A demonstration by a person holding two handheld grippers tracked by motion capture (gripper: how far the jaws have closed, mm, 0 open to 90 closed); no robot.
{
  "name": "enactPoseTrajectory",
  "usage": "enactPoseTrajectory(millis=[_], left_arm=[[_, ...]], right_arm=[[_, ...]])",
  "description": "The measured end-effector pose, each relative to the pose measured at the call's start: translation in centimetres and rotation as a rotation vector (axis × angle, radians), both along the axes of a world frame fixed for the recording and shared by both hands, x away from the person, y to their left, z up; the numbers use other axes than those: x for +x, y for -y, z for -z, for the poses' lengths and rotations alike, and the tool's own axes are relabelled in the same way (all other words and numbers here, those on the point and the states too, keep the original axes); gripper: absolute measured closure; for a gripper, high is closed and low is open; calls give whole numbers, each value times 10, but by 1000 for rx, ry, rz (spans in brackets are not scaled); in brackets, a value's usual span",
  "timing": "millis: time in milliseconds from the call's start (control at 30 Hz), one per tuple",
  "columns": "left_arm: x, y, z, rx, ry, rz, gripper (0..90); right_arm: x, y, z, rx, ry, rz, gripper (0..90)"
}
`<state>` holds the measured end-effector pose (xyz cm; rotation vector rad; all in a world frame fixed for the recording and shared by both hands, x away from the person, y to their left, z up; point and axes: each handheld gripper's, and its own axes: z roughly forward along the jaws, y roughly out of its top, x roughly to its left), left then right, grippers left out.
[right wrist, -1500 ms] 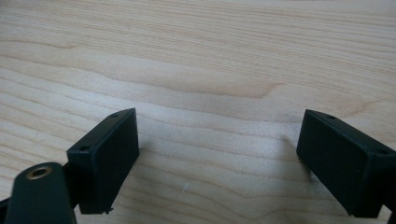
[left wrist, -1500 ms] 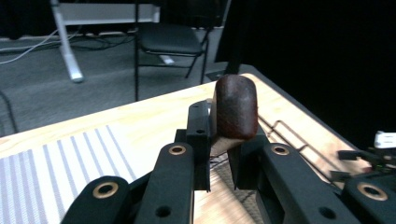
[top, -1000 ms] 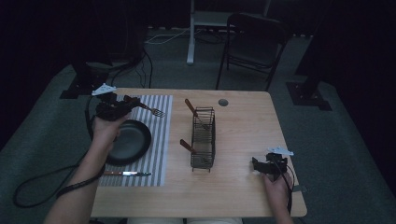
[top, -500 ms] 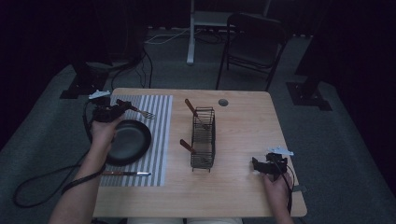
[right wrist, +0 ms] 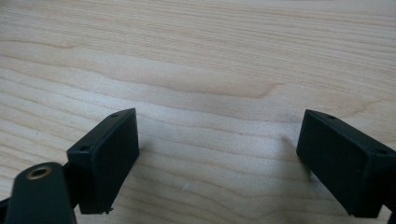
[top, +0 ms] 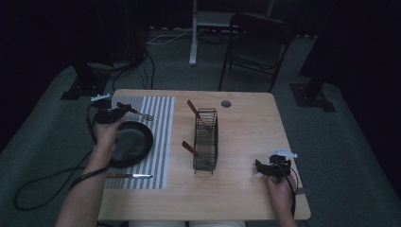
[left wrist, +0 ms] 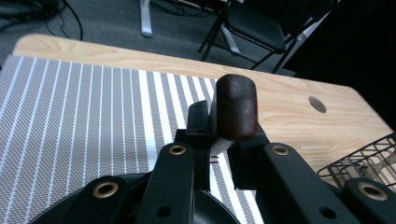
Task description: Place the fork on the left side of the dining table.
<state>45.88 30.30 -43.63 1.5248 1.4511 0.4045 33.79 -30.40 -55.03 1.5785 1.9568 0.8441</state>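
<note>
Evidently the fork (top: 141,114) is being carried to its place on the striped placemat (top: 163,142), at the far left of the table (top: 246,198). The left gripper (top: 120,109) has its jaws clamped on the fork's dark brown wooden handle (left wrist: 234,109), which stands up between them in the left gripper view, rounded at the end and smooth. The metal tines point right, low over the mat just beyond the black pan (top: 132,142). A knife (top: 130,176) lies on the near edge of the mat. I'd say the next move calls for lowering the fork flat onto the stripes beside the pan, then letting the jaws part. Further right stands a wire basket (top: 206,139) with two more wooden-handled utensils in it. At the near right, the right gripper (top: 265,168) rests on bare wood, jaws wide apart and holding nothing.
</note>
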Motion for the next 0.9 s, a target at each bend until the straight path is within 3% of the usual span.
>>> enactPoseTrajectory(millis=[233, 433, 700, 733, 900], left_arm=[[9, -1, 3, 10, -19, -9, 802], [19, -7, 15, -57, -63, -28, 802], [21, -11, 21, -85, -70, -35, 802], [25, -16, 25, -114, -96, -68, 793], [27, -19, 28, -81, -115, -103, 754]], right_arm=[[0, 0, 0, 0, 0, 0, 126], [0, 0, 0, 0, 0, 0, 126], [0, 0, 0, 0, 0, 0, 126], [0, 0, 0, 0, 0, 0, 126], [0, 0, 0, 0, 0, 0, 126]])
